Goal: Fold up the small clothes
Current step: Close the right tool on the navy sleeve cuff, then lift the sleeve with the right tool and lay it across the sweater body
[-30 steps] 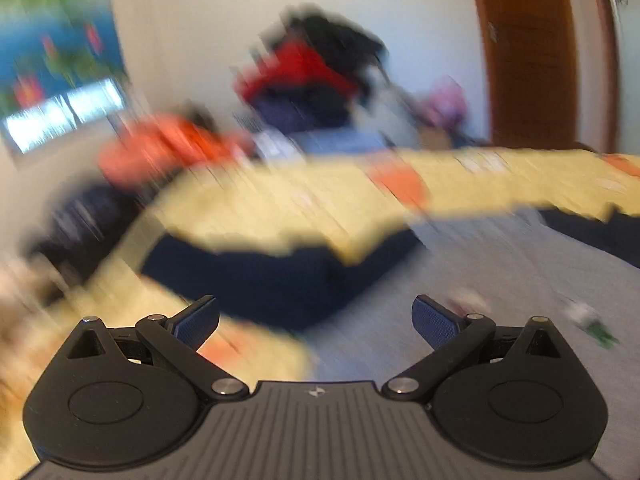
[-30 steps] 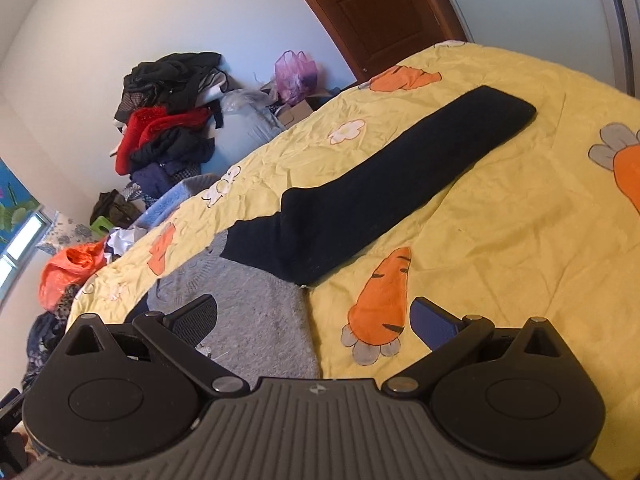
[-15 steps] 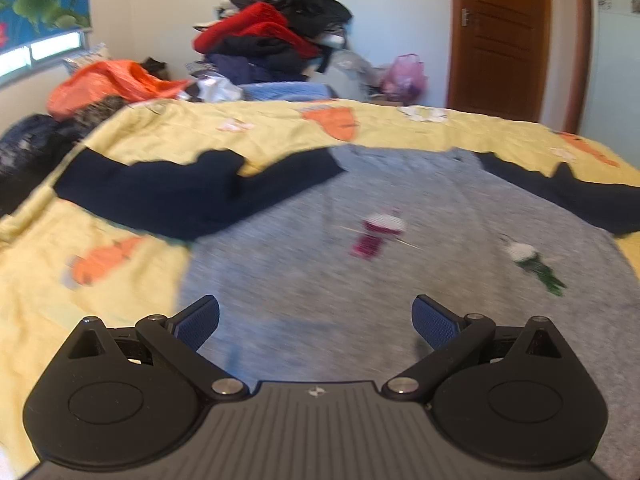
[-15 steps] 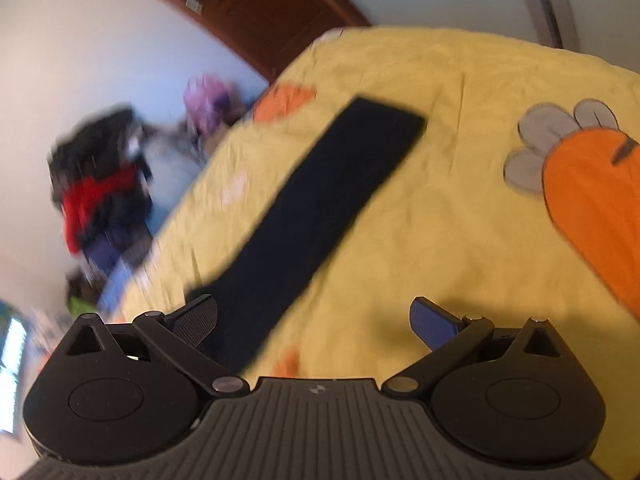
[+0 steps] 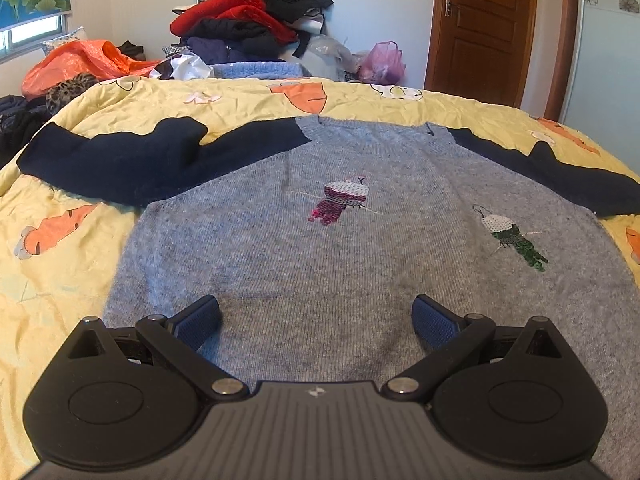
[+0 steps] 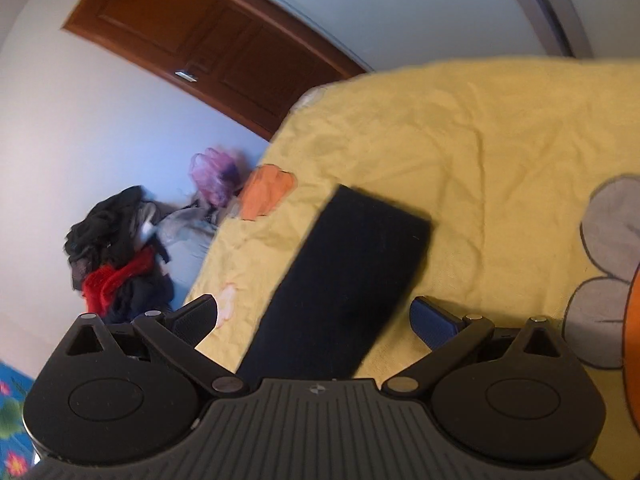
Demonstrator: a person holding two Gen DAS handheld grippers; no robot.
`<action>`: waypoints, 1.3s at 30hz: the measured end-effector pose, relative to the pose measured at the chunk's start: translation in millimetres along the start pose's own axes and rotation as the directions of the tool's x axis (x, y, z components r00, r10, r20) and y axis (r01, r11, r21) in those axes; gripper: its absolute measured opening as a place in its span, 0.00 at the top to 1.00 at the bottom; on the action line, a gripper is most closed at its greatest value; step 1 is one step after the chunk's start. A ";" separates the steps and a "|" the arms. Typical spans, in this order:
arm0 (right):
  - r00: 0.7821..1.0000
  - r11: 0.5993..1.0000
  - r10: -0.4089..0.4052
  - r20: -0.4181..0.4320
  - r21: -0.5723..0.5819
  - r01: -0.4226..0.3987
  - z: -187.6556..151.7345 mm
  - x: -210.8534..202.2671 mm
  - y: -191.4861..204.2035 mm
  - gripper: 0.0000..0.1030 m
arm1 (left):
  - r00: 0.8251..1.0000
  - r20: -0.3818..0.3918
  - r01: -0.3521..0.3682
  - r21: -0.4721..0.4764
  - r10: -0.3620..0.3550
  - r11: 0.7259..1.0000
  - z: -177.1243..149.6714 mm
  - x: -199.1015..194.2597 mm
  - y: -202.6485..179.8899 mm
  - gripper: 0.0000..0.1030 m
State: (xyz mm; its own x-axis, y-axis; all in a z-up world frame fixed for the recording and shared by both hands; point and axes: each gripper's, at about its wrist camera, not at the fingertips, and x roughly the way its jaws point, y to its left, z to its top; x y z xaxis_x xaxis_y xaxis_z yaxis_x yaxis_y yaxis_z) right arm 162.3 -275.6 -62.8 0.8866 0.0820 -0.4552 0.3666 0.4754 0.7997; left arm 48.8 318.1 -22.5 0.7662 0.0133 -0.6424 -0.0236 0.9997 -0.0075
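Observation:
A grey knit sweater (image 5: 344, 248) with dark navy sleeves lies spread flat, front up, on the yellow bedspread (image 5: 60, 264). Two sequined bird patches decorate its chest. Its left sleeve (image 5: 132, 160) is bunched and stretches toward the bed's left edge; the other sleeve (image 5: 560, 176) runs off to the right. My left gripper (image 5: 316, 320) hovers open just above the sweater's lower hem, with nothing between its fingers. In the right wrist view, the right gripper (image 6: 314, 318) is open over the cuff end of the right navy sleeve (image 6: 344, 280), which lies straight on the bedspread (image 6: 480, 152).
A heap of dark and red clothes (image 5: 248, 28) is piled against the far wall, beside an orange bag (image 5: 84, 60) and a pink plastic bag (image 5: 382, 62). A brown wooden door (image 5: 484, 28) stands at the back right. The bed drops off at its left edge.
The left gripper has swung from the left sleeve side to face the sweater's body squarely. The right gripper has travelled along the right sleeve out to its cuff end and tilted.

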 end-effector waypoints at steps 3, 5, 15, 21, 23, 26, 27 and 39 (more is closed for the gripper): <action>1.000 0.997 -0.018 0.013 -0.073 0.019 -5.4 5.1 7.1 0.00 | 1.000 -0.002 -0.001 0.002 0.001 1.000 0.0 1.2 -0.5 0.00; 1.000 0.990 0.008 0.026 -0.144 -0.004 -10.5 7.7 7.8 0.00 | 1.000 -0.002 -0.001 0.002 0.001 1.000 0.0 1.3 -0.5 0.00; 0.996 0.986 -0.017 0.089 -0.165 0.031 -9.6 18.6 9.6 0.09 | 1.000 -0.002 -0.002 0.003 0.002 1.000 -0.1 1.9 -0.9 0.00; 0.988 0.979 -0.089 0.126 -0.172 0.110 -6.0 31.2 11.2 0.47 | 1.000 -0.002 -0.002 0.003 0.002 1.000 -0.2 2.1 -0.9 0.00; 0.985 0.970 -0.118 0.126 -0.199 0.142 -7.7 35.1 11.0 0.57 | 1.000 -0.002 -0.002 0.003 0.002 1.000 -0.3 2.0 -0.8 0.00; 0.980 0.957 -0.149 0.135 -0.229 0.177 -9.0 39.4 9.5 0.84 | 1.000 -0.001 0.000 0.002 0.000 1.000 -0.4 1.9 -0.6 0.00; 0.979 0.956 -0.149 0.141 -0.232 0.179 -9.7 38.9 9.4 0.84 | 1.000 -0.002 0.000 0.001 0.000 1.000 -0.3 2.0 -0.5 0.00; 0.967 0.921 -0.082 0.241 -0.352 0.166 -17.0 16.7 66.3 0.84 | 1.000 0.005 0.018 -0.020 -0.018 1.000 0.1 1.7 2.9 0.00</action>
State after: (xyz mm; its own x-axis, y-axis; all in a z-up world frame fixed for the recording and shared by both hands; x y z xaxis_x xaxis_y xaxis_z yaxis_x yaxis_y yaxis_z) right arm 196.6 -227.8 -24.0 0.8952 -0.1709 -0.4115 0.3855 0.7602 0.5230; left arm 50.1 321.0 -23.5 0.7699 -0.0047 -0.6382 -0.0225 0.9991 -0.0345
